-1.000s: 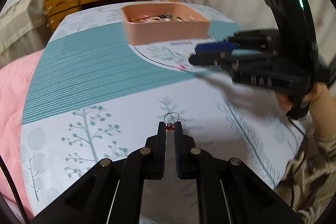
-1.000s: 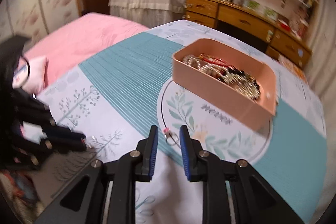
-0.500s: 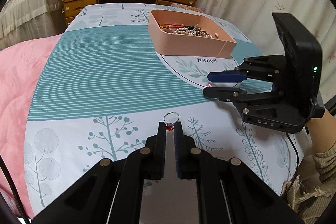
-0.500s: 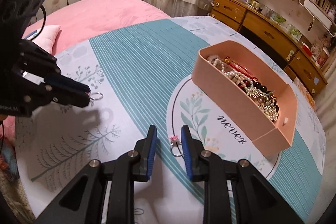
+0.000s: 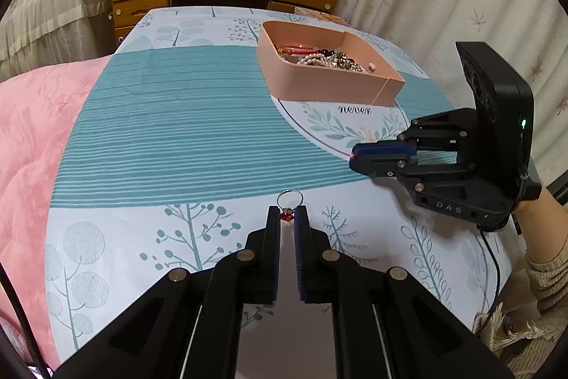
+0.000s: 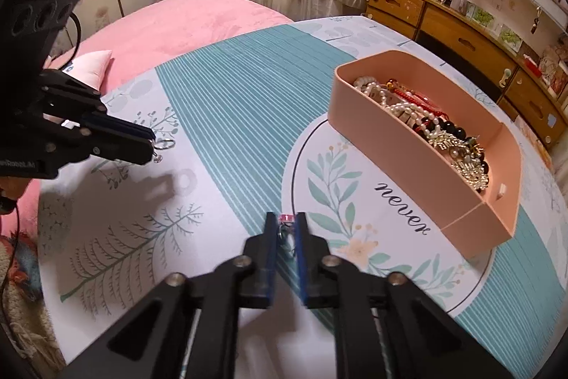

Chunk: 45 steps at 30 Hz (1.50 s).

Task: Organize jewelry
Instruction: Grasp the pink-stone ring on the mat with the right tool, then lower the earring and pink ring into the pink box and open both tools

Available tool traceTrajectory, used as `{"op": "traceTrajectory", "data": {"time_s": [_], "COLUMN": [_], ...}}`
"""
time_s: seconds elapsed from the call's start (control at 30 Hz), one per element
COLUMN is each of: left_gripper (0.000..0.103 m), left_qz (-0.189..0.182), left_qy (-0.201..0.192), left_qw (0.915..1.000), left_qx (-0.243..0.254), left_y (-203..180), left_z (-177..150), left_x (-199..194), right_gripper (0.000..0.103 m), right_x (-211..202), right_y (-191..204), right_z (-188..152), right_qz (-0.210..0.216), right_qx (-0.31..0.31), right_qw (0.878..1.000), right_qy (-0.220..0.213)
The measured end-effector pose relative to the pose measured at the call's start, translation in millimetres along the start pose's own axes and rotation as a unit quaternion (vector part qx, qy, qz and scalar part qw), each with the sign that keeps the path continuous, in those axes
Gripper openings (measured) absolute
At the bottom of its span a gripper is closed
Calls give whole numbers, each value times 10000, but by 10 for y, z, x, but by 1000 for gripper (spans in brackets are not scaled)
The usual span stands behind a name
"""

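Over printed bedspread (image 5: 177,130), both grippers angle downward, each clamping a ring.

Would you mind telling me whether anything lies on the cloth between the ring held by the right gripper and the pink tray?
Nothing visible does. The right gripper is shut on the pink-stoned ring, and only bare printed cloth lies between it and the pink tray.
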<state>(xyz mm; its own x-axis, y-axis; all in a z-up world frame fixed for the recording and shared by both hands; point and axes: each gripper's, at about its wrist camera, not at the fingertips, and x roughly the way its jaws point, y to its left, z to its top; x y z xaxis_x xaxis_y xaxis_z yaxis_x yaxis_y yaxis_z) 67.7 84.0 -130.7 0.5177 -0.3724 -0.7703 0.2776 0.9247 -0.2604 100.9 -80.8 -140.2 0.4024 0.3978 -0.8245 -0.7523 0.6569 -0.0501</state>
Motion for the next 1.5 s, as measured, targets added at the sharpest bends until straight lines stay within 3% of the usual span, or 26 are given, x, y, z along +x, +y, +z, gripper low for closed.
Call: {"op": "traceTrajectory", "data": {"time_s": [0.23,0.43,0.63,0.87,1.0,1.17,1.47,1.5], "left_gripper": [5,5,5,5,5,6,6,10], "left_qz": [24,15,-29,-30,65,239,559,561], "left_qy": [-165,-408,-872,-1043,-819,-408,167,216], "left_qw": [9999,9992,9962,9945,9965,9987,9982,9982], "left_qx": [-17,13,29,69,122,194,104,77], "left_y": [-72,-163,-261,-433,-547,-639,-613,-597], "left_z": [177,512,1147,1825,2062,2166,2225,2223], "left_x": [-88,-260,-515,-494,-156,408,1126,1162], "right_gripper": [8,8,8,8,8,8,9,9], "right_x": [-63,-430,-1012,-1347,-1219,-783,-196,-159], "right_y": [-19,-103,-337,-778,-1119,-1497,-1877,-1914], "right_z": [7,139,498,923,985,858,604,583], "right_qz": [-83,-195,-344,-700,-878,-1132,-1081,-1016], "right_qx": [182,434,901,1614,2166,2756,3334,3438], "right_qw": [9997,9975,9881,9706,9607,9505,9361,9332], "right_qy": [-107,-520,-1195,-1640,-1496,-885,-285,-249]}}
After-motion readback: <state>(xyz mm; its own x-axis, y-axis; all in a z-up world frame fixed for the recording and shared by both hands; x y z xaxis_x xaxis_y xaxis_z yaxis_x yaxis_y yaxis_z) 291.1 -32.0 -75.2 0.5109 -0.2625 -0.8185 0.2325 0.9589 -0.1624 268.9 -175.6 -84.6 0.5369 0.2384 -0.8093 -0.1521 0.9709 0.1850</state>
